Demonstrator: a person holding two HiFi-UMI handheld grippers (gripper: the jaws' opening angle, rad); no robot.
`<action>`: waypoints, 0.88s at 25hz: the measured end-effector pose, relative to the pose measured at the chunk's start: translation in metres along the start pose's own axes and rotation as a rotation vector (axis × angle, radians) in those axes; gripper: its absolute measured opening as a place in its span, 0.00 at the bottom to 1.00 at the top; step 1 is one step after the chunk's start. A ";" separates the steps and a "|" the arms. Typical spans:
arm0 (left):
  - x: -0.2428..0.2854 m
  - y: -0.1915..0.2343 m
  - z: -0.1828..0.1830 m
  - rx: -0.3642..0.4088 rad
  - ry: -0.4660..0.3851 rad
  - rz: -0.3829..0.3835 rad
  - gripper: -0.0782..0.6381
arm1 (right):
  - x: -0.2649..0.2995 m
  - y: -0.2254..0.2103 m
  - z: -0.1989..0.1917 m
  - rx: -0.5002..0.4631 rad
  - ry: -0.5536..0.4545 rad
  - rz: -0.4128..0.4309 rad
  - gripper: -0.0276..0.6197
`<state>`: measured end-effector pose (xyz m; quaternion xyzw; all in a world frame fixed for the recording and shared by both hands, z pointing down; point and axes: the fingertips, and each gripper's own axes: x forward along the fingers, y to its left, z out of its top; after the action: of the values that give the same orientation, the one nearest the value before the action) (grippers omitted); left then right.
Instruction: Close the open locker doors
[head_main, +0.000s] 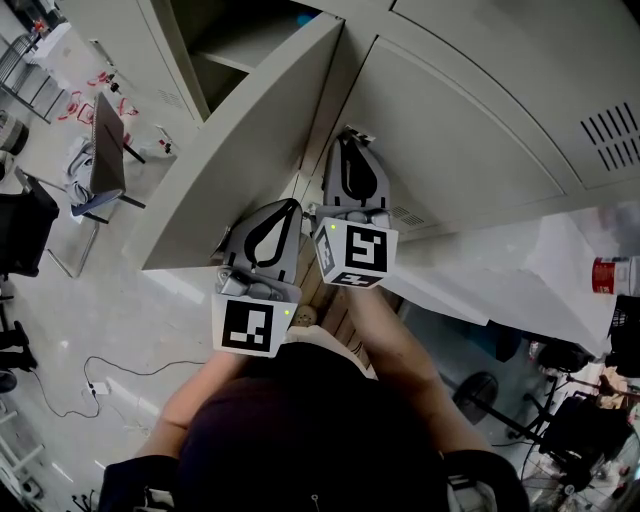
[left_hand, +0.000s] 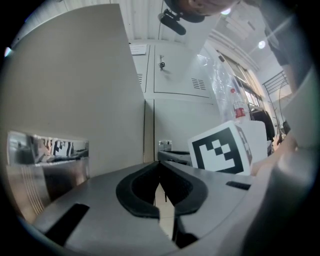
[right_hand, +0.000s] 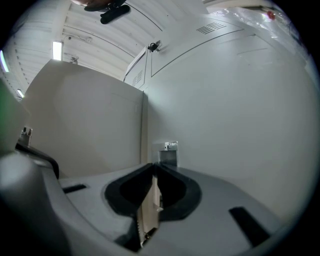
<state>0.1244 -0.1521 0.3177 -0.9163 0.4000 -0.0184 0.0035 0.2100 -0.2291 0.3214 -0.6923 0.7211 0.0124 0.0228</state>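
A beige locker door stands swung out from its open compartment. It fills the left of the left gripper view and of the right gripper view. Both grippers sit in the corner between this door and the closed lockers. My left gripper is shut with nothing in it, its tips close beside the door's face; I cannot tell if it touches. My right gripper is further in, near the hinge side, and is also shut and empty. A small metal latch shows just beyond its tips.
Closed locker doors with vents and a lock rise ahead. A chair and a floor cable lie to the left. White plastic-wrapped panels and a red can are to the right.
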 end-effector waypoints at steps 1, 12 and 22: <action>0.000 0.000 0.000 0.000 -0.001 0.000 0.11 | 0.001 -0.001 0.000 0.000 0.000 -0.003 0.09; -0.002 0.001 0.001 0.004 -0.003 0.008 0.11 | 0.008 -0.005 0.002 0.000 -0.003 -0.031 0.09; -0.007 -0.001 0.005 0.007 -0.007 0.020 0.11 | 0.009 0.006 0.001 0.000 0.027 0.015 0.18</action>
<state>0.1208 -0.1465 0.3127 -0.9123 0.4092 -0.0167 0.0081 0.2039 -0.2379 0.3202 -0.6869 0.7266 0.0033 0.0128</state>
